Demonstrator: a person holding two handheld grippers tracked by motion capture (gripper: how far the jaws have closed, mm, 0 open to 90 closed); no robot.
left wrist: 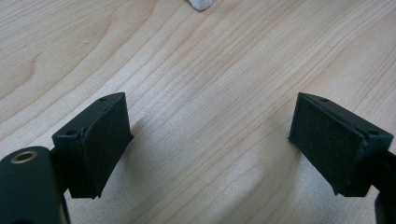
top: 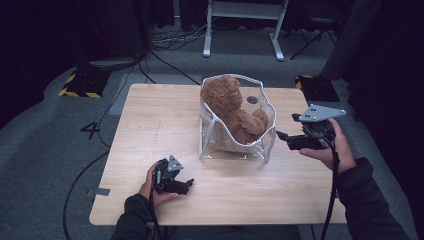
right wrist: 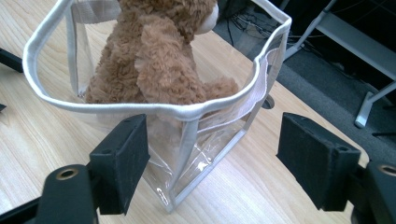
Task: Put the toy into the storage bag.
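Fluffy brown teddy bear (top: 232,107) sits inside clear plastic bag with white trim (top: 260,145) on pale wooden table (top: 150,125). Right gripper (top: 283,135) hovers just beside the bag's right side, jaws spread, empty. Left gripper (top: 189,183) low, near the bag's front-left, jaws apart, empty.

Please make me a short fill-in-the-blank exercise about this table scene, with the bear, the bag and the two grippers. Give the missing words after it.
1. The brown teddy bear sits inside a ____ plastic bag.
2. The bag stands on a ____ table.
3. The right gripper is open, close to the bag's ____ corner edge.
4. The left gripper is ____, above bare table.

Missing words: clear; wooden; white; open
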